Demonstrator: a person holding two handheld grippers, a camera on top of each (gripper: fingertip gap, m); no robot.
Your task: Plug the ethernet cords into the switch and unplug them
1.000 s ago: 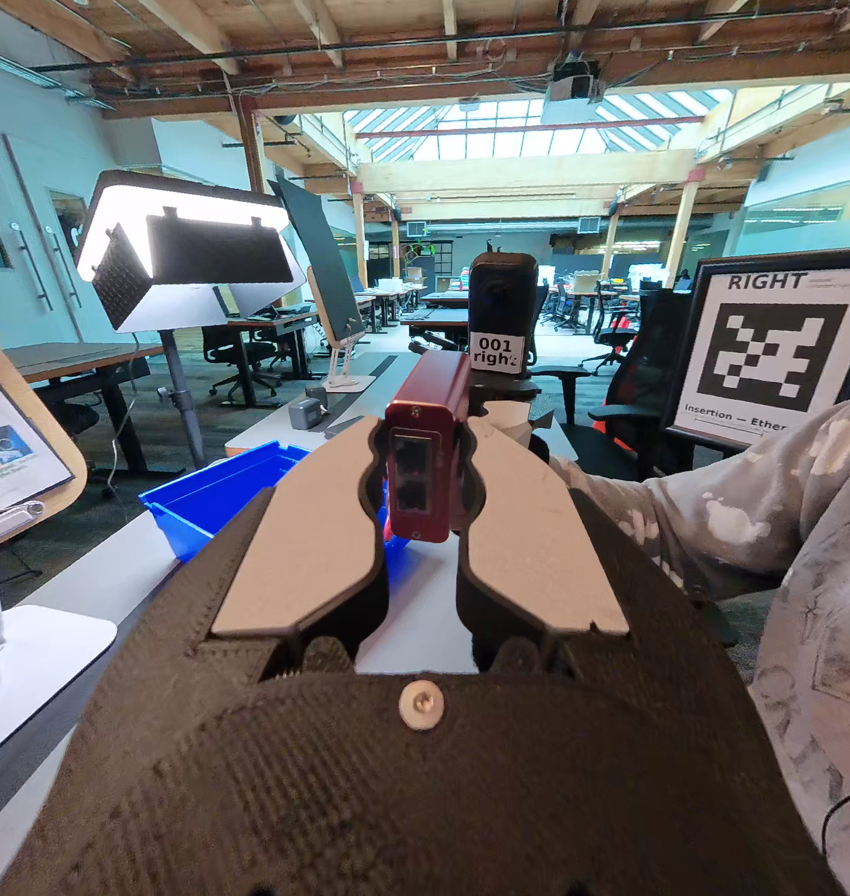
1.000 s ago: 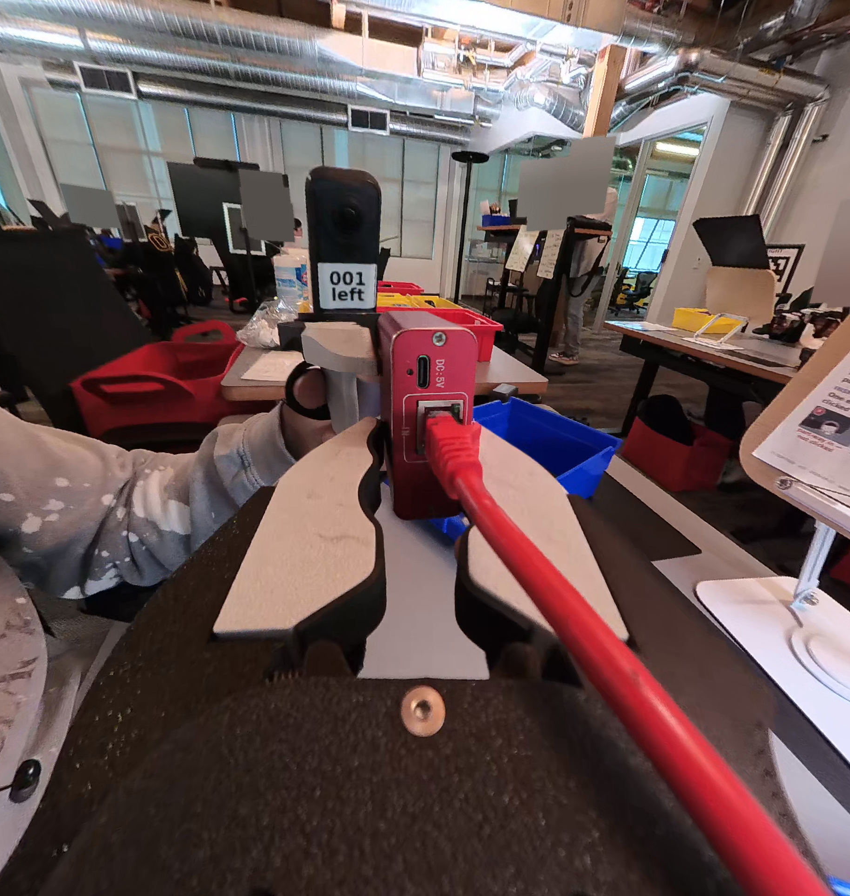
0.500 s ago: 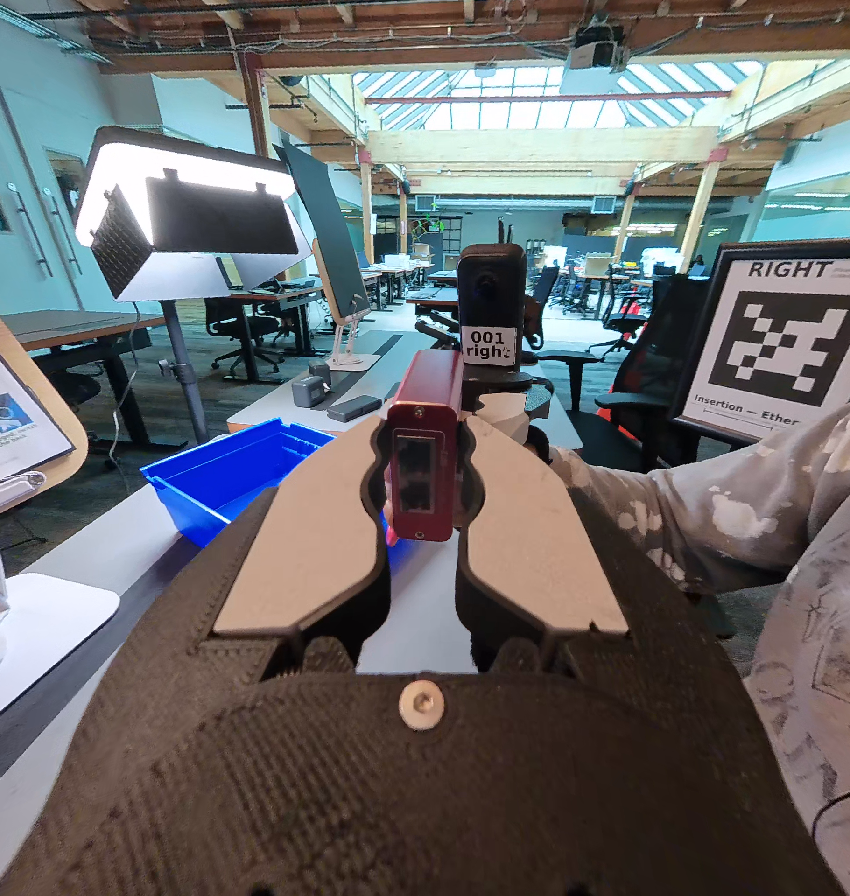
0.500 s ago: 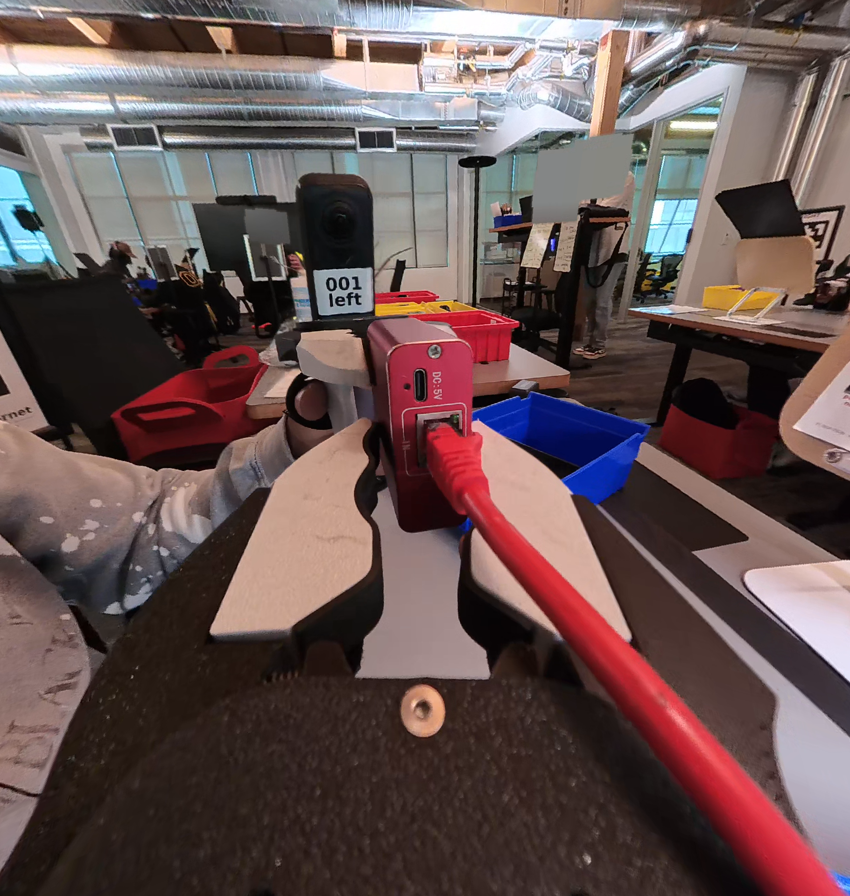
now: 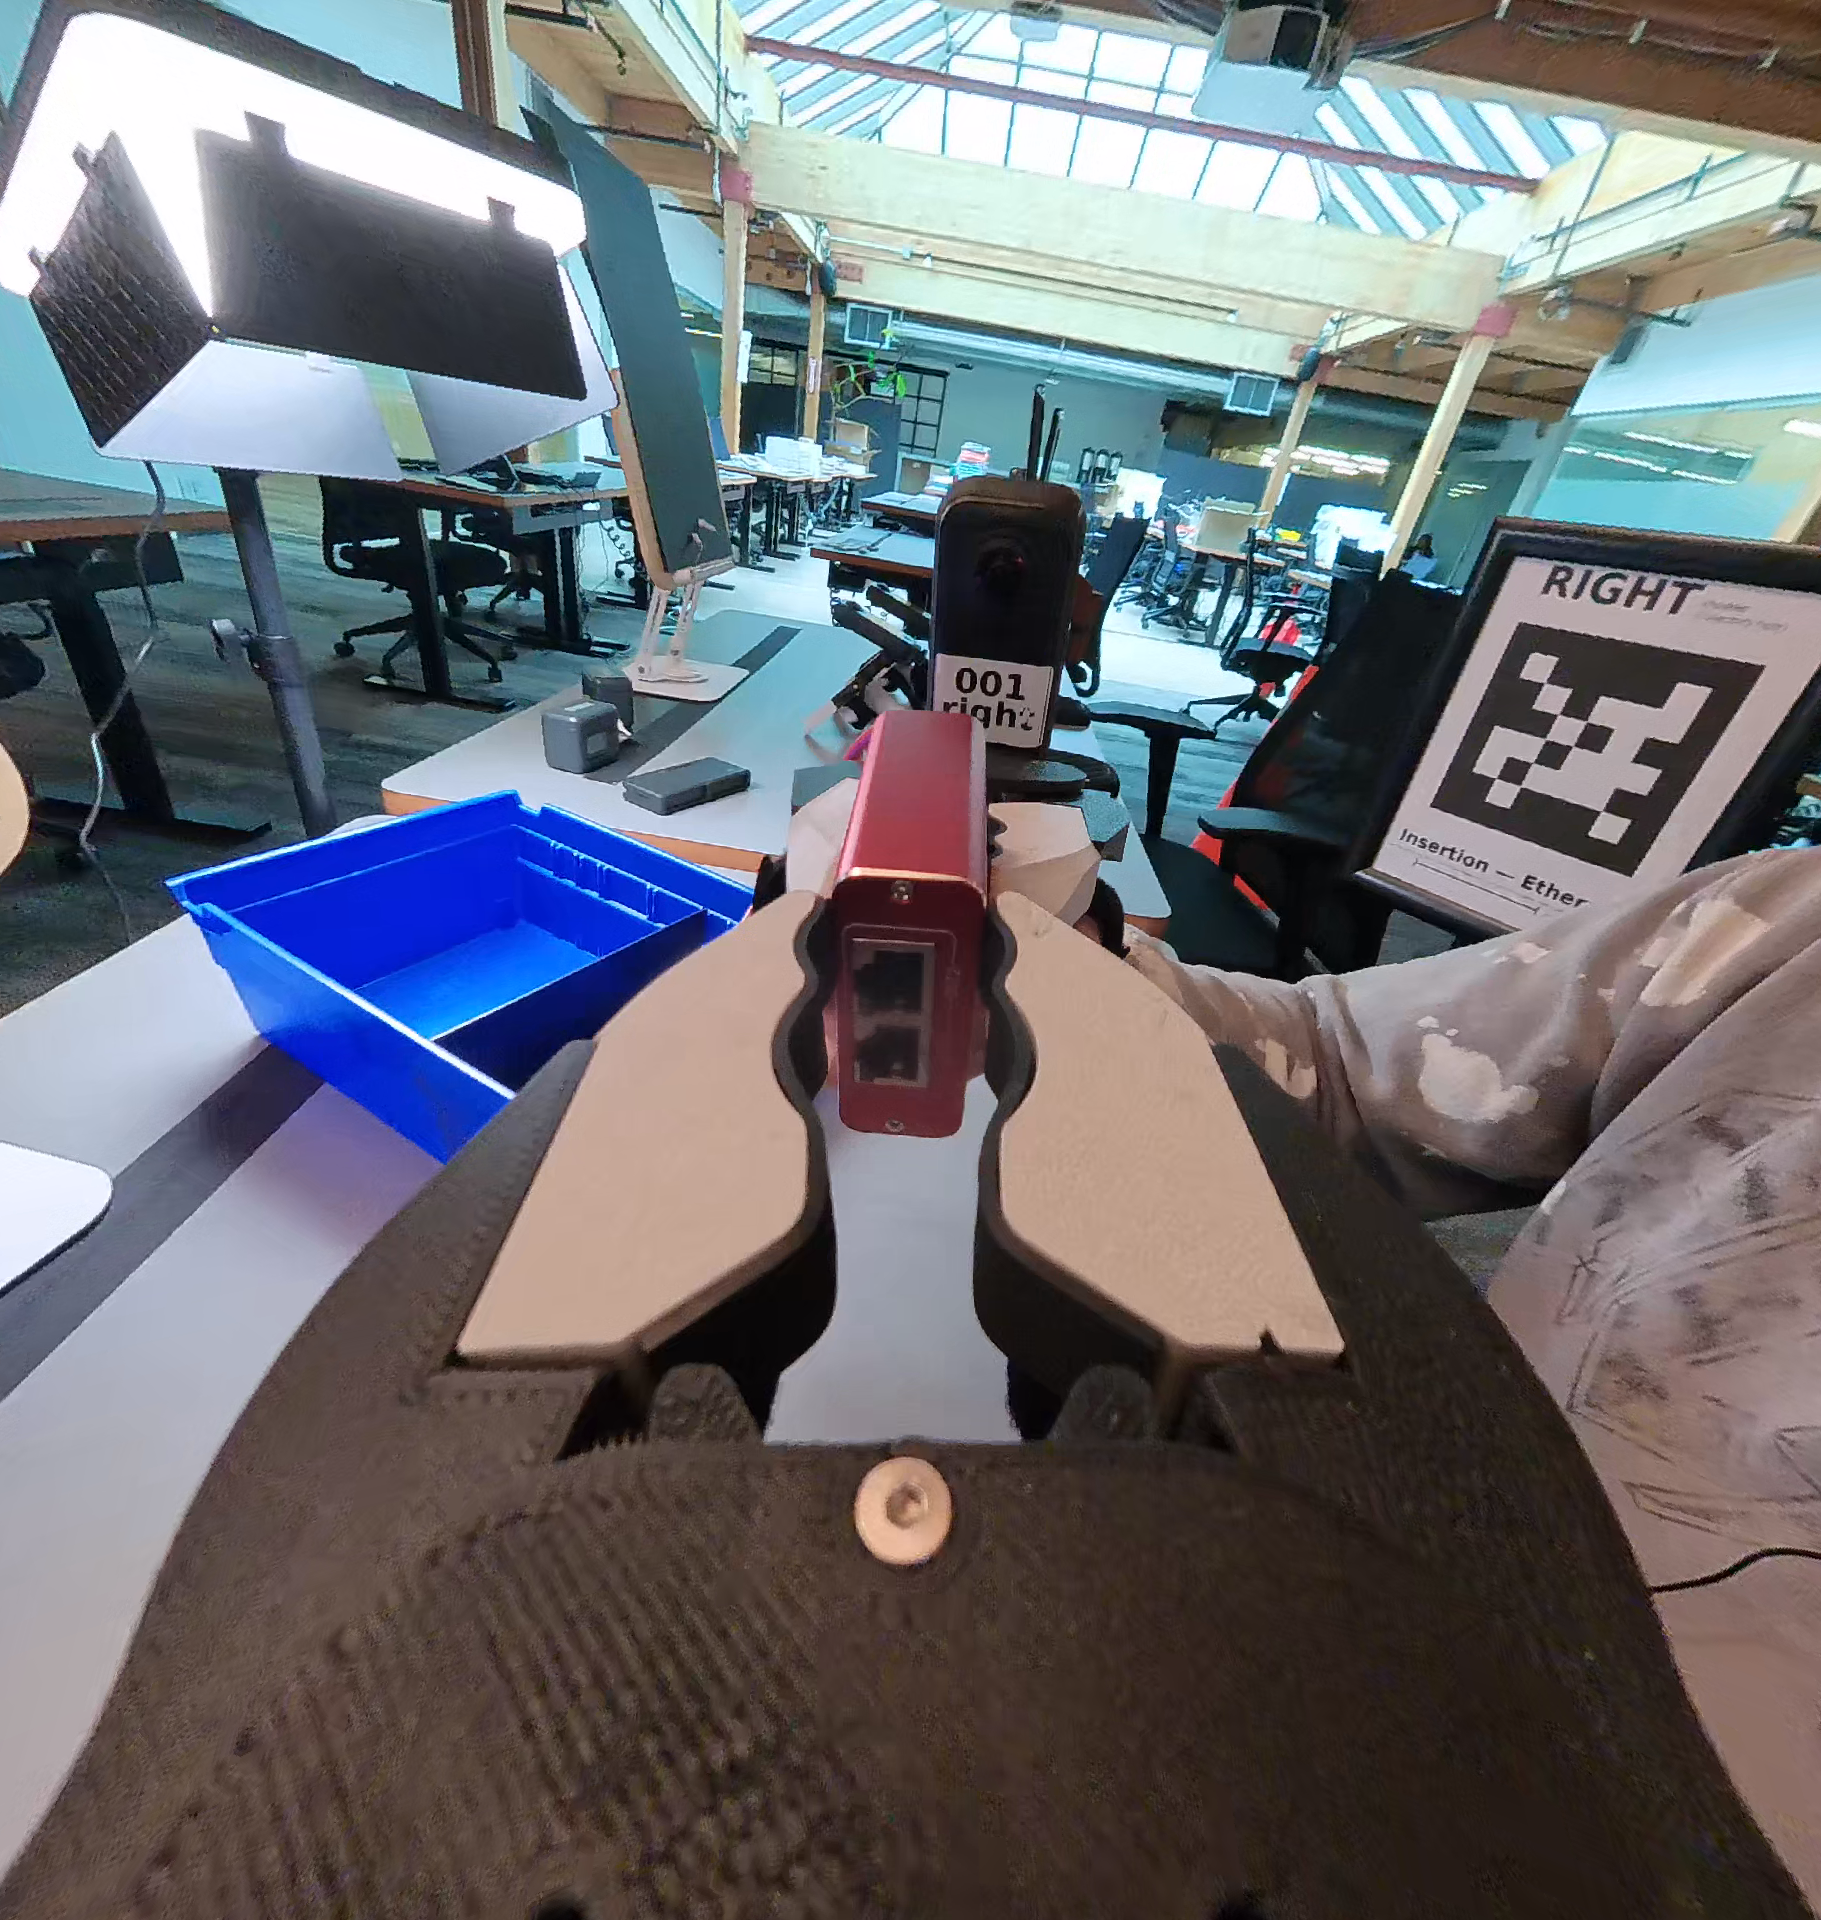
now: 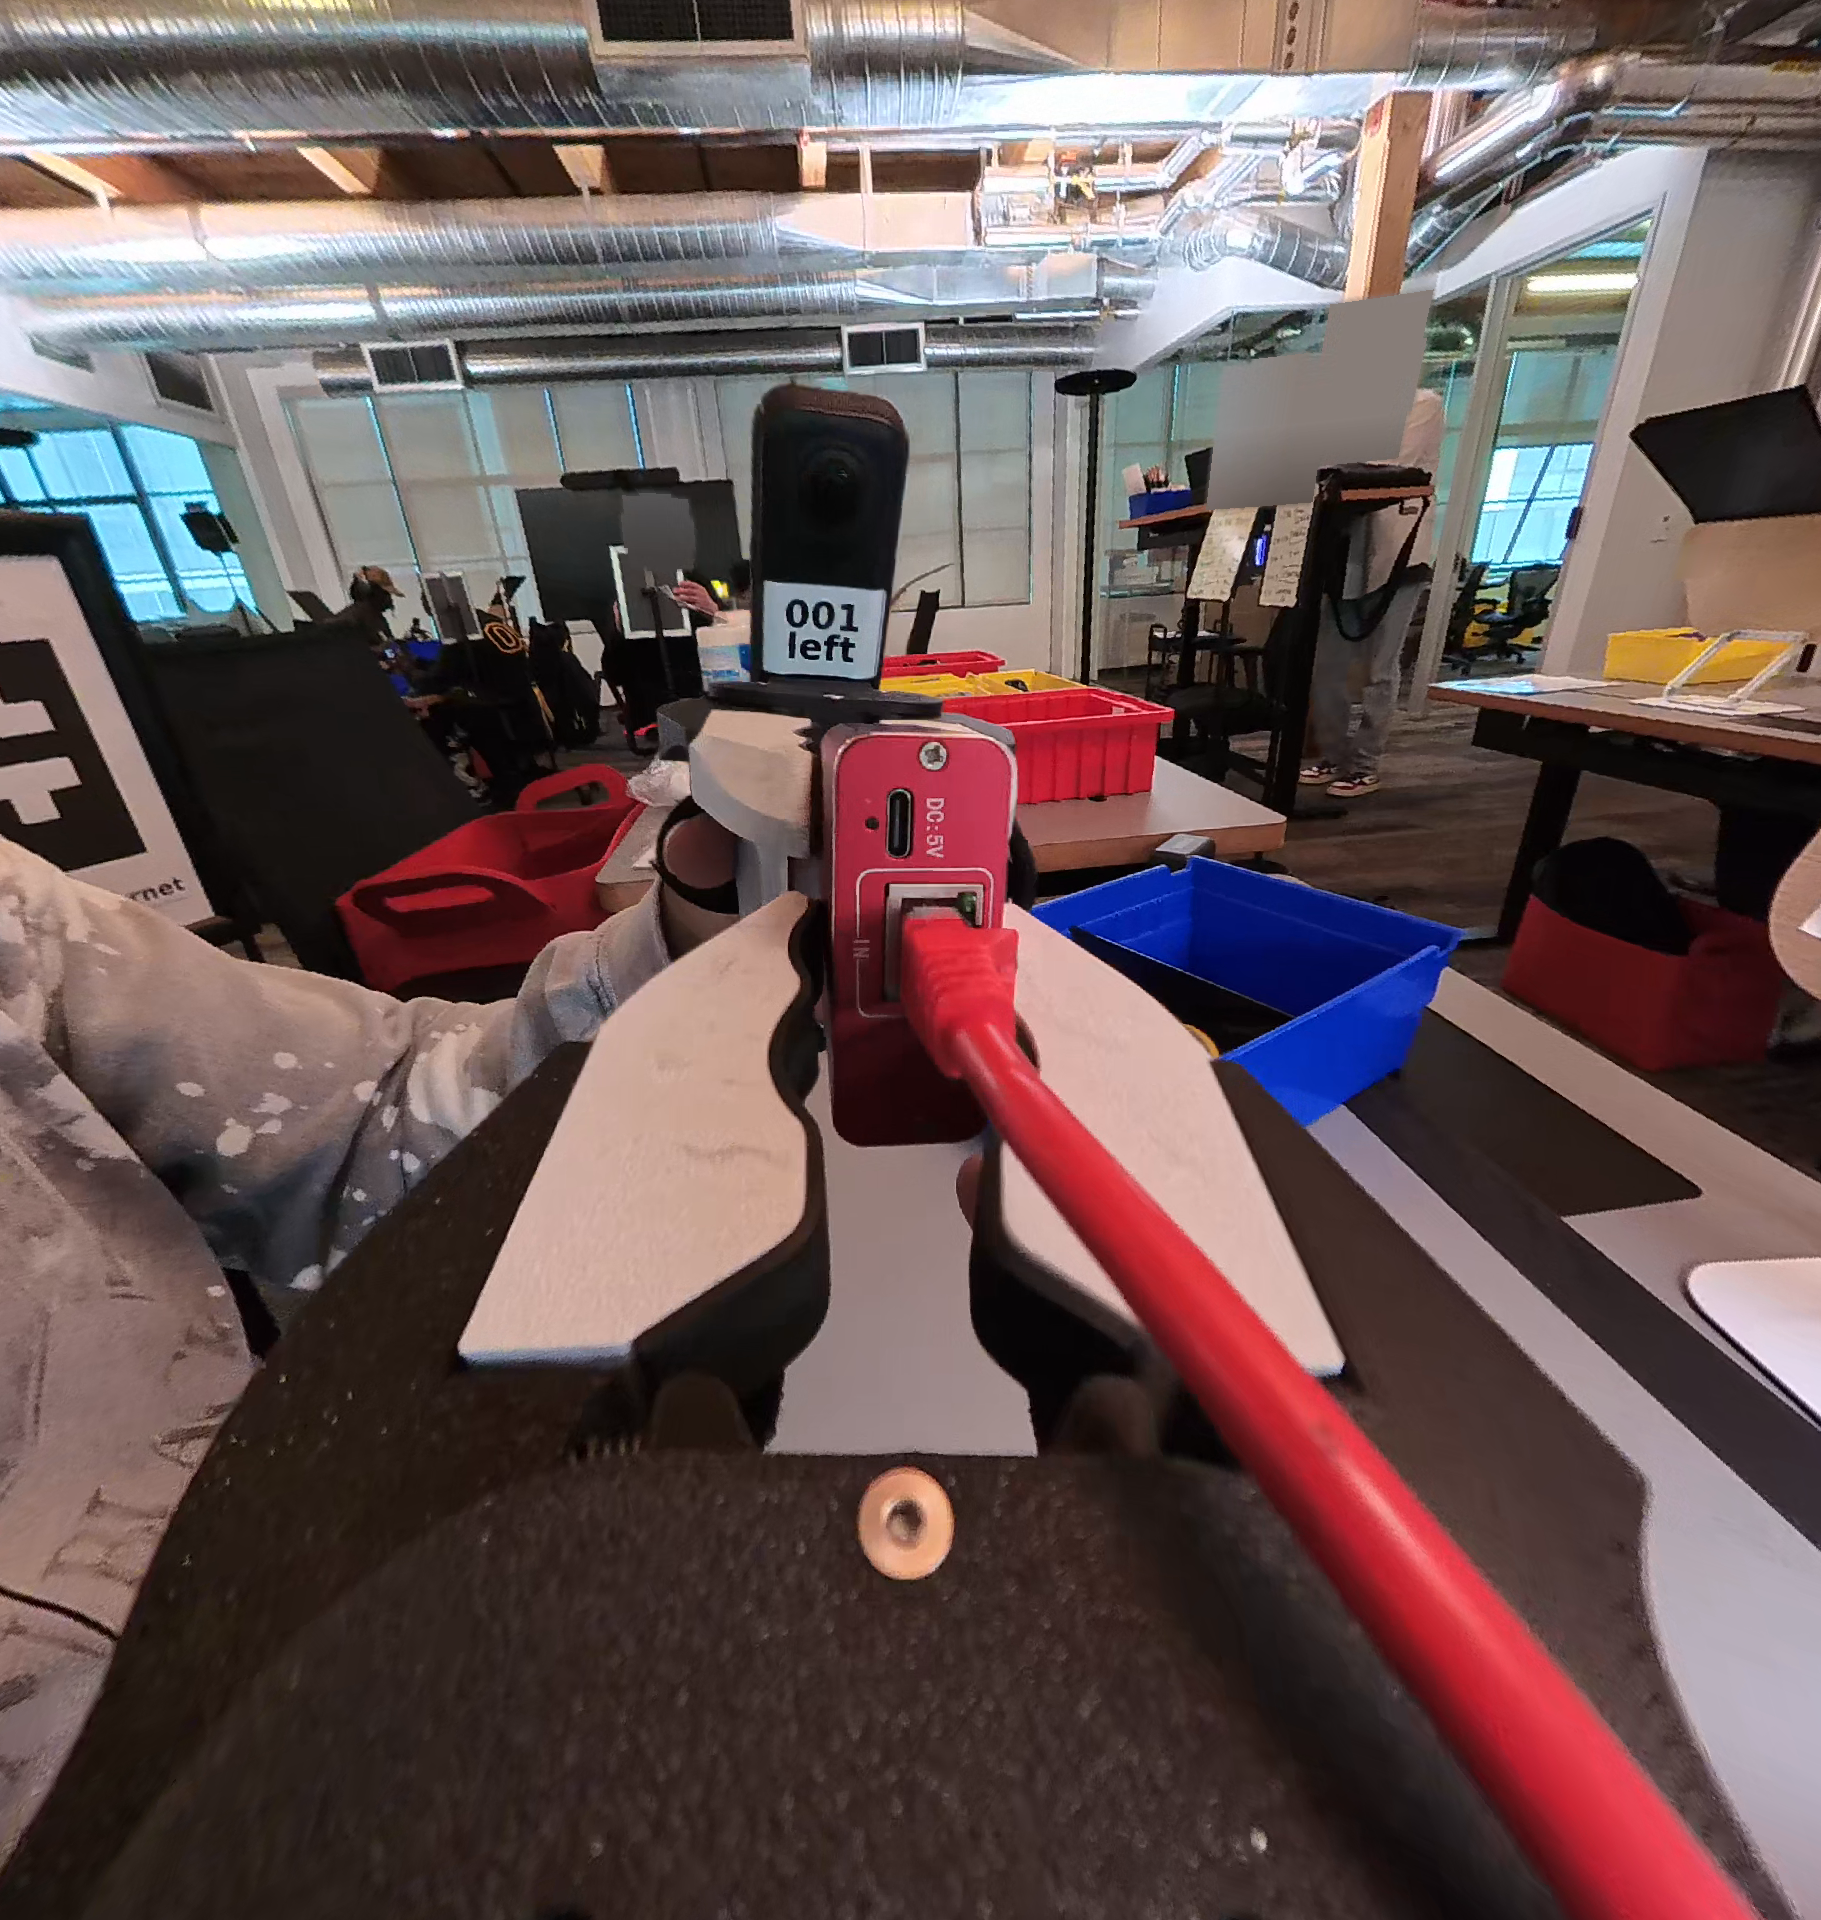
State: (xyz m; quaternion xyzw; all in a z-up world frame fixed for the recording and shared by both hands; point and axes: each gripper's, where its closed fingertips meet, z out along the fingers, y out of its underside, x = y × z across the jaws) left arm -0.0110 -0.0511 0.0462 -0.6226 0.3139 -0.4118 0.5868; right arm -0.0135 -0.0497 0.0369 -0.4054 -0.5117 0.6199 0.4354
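A red metal switch (image 5: 906, 1029) is held off the table between both grippers. My left gripper (image 5: 904, 997) is shut on the end with two empty ports. My right gripper (image 6: 911, 997) is shut on the opposite end of the switch (image 6: 916, 831). There a red ethernet cord (image 6: 1249, 1351) is plugged into the port, its plug (image 6: 953, 966) seated, and the cord runs back over my right finger. Each gripper also shows at the far end in the other's view: the right one in the left wrist view (image 5: 1051, 852), the left one in the right wrist view (image 6: 760, 769).
A blue bin (image 5: 449, 956) stands on the grey table (image 5: 158, 1039) just beyond the switch and also shows in the right wrist view (image 6: 1270, 956). A white stand base (image 6: 1799, 1340) lies at the table edge. A framed marker sign (image 5: 1602, 727) and a person's sleeve (image 5: 1508, 1039) are close by.
Both grippers have tilted downward with the switch still held between them, so more of the table and bin shows. The red cord stays plugged in.
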